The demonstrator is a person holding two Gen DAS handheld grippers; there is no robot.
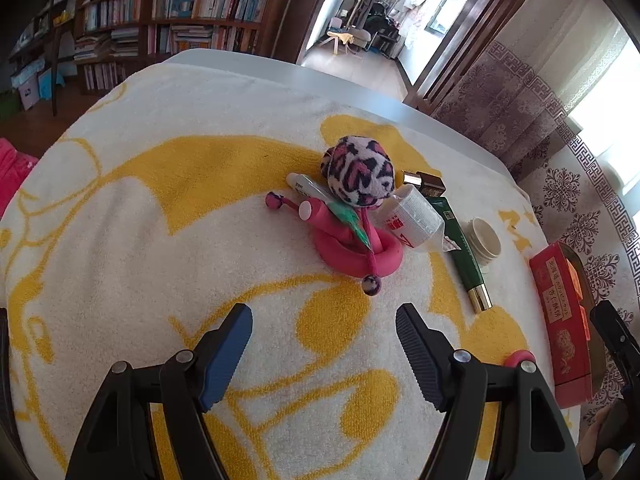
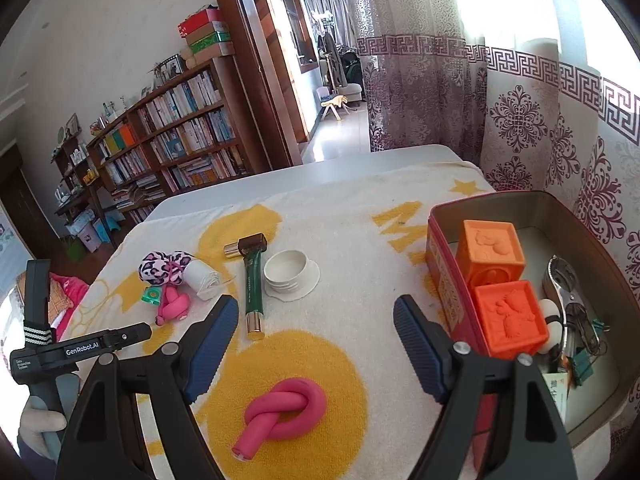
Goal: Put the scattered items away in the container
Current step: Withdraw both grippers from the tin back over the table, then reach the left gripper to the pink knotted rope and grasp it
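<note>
Hovering over the towel (image 2: 344, 216), both claws are wide and hold nothing. The right claw (image 2: 314, 344) hangs above a pink knot (image 2: 286, 410), which lies alone on a yellow patch just beside the tin (image 2: 496, 200). The tin sits at the right edge of the towel and already has two orange blocks (image 2: 498, 280) and some small bits inside. The left claw (image 1: 324, 350) points at a pile (image 1: 356, 216) farther off, where a spotty ball (image 1: 360, 172) rests on another pink knot, with a white roll and a thin tube touching them. A green tube (image 2: 254, 280) and a white lid (image 2: 290, 274) lie between the pile and the tin. I think the near knot is the next thing to grab. It is soft and round, so it could squish out and roll away if pinched at its end. The pile is tangled, so pulling one thing may drag the others. The blocks fill one side of the tin, so a drop there might bounce out.
</note>
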